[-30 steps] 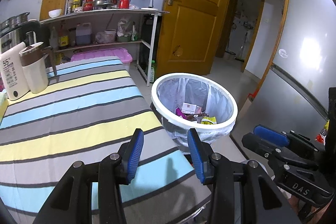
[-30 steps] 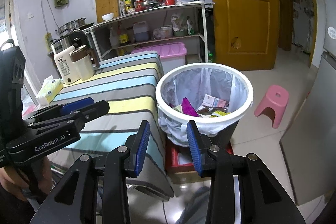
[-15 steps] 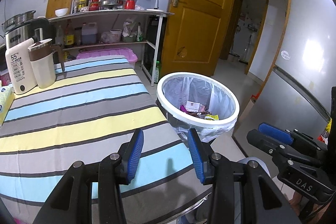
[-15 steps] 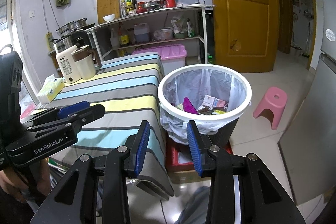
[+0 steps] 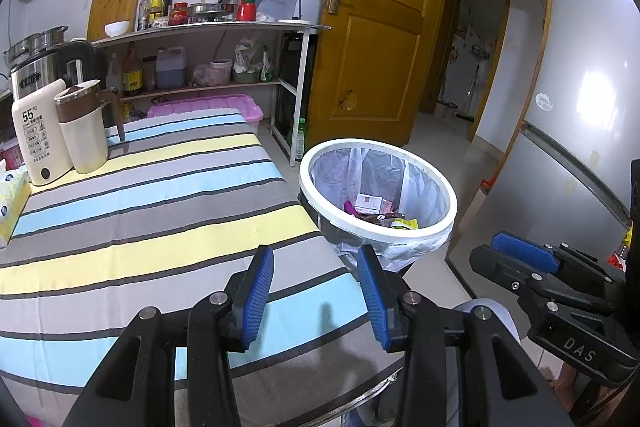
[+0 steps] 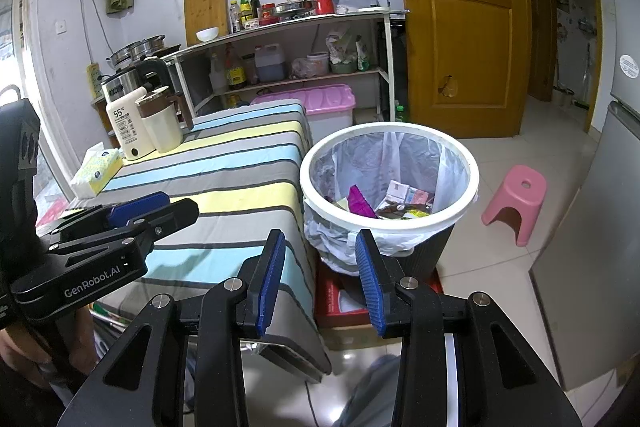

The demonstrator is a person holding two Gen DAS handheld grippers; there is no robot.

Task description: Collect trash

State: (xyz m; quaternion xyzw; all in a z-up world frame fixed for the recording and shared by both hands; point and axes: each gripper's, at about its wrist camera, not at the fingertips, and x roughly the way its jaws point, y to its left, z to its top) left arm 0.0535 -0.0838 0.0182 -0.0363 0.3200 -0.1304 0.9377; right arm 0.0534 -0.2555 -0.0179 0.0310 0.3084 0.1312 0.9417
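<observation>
Beside the striped tabletop (image 5: 152, 203), just off its right edge, stands the trash bin (image 5: 378, 193), a dark tub with a white rim and a clear liner bag. Inside it lie wrappers (image 6: 394, 203): a purple packet, a pale carton and some yellow scraps. Both claws hang in the air with nothing between their blue pads. The left claw (image 5: 316, 289) is spread wide above the near corner of the tabletop, pointing toward the bin. The right claw (image 6: 320, 277) is likewise spread, over the gap between tabletop edge and bin. At the far end of the tabletop stand a white thermos (image 5: 36, 139) and a cream jug (image 5: 86, 127), touching side by side, with a tissue pack (image 6: 98, 173) near them. A pink stool (image 6: 518, 197) sits on the floor tiles to the right of the bin.
</observation>
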